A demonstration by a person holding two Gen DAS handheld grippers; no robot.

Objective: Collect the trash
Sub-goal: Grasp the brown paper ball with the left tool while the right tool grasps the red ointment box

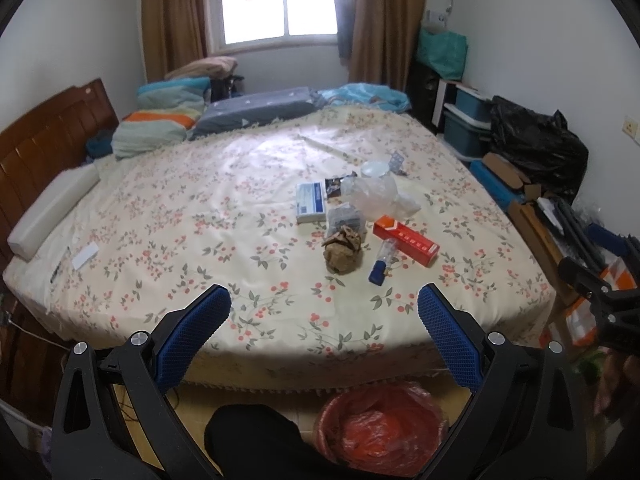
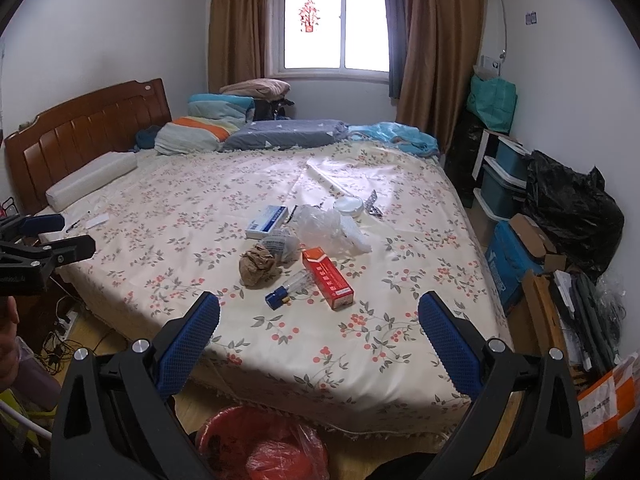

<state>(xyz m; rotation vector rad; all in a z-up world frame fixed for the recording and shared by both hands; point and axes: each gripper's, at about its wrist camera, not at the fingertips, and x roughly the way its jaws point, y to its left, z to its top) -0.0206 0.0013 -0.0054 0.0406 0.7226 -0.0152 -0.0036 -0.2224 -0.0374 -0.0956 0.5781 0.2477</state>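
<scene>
Nothing is reading clearly: the red box (image 2: 327,279) is showing pale characters along its side, too blurred to make out.

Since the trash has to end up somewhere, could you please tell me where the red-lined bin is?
The red-lined bin stands on the floor at the bed's near edge, low in both views.

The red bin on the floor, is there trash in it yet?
Cannot tell. The red bin has a crumpled red bag lining it, and the trash pieces visible lie on the bed.
</scene>
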